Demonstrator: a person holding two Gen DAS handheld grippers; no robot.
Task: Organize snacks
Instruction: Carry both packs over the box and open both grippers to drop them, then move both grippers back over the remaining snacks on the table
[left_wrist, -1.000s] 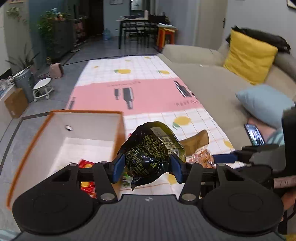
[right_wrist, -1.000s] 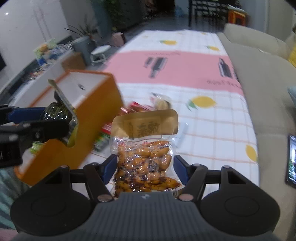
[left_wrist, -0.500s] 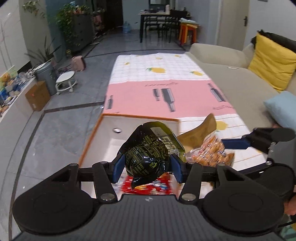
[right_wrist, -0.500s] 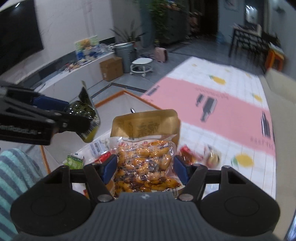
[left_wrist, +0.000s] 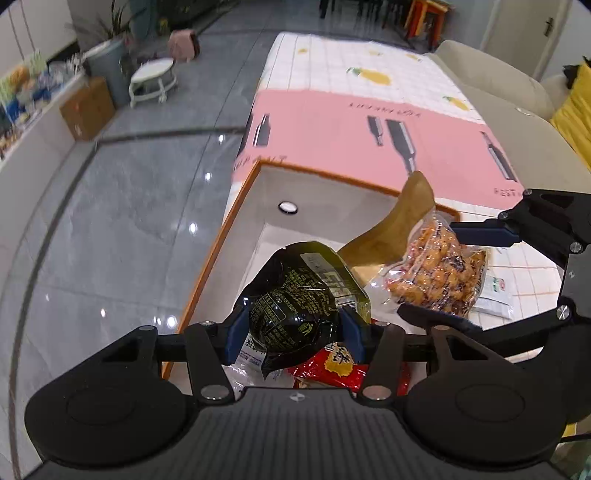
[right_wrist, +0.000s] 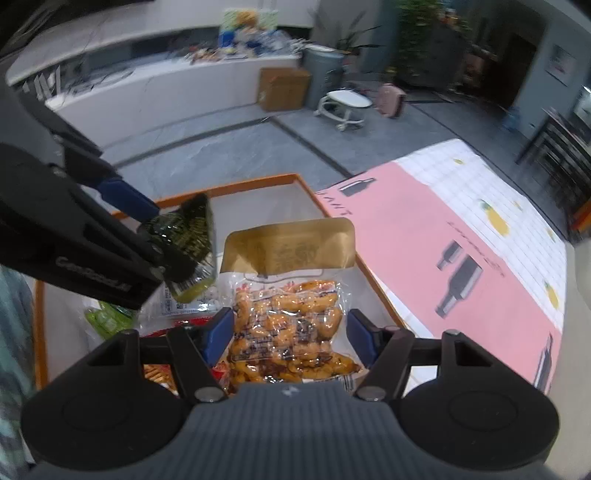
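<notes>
My left gripper (left_wrist: 293, 332) is shut on a black, crinkled snack packet (left_wrist: 299, 295) and holds it over the open orange-rimmed box (left_wrist: 207, 266). My right gripper (right_wrist: 291, 336) is shut on a clear bag of orange-brown snacks with a gold header (right_wrist: 288, 317), also above the box (right_wrist: 236, 186). The two packets hang side by side, close together. In the left wrist view the right gripper (left_wrist: 458, 275) and its bag (left_wrist: 432, 266) sit to the right. The right wrist view shows the left gripper (right_wrist: 155, 232) with the black packet (right_wrist: 184, 236) at left.
Inside the box lie a red packet (left_wrist: 340, 365), a white packet (left_wrist: 251, 350) and a green packet (right_wrist: 107, 321). A white sachet (left_wrist: 495, 291) lies on the pink and white tablecloth (left_wrist: 351, 140). Beige sofa (left_wrist: 498, 92) at right; grey tiled floor (left_wrist: 110, 221) at left.
Both grippers have swung from beside the box to above its open inside, each still holding its packet. The right gripper has rolled, and both views now look more steeply down.
</notes>
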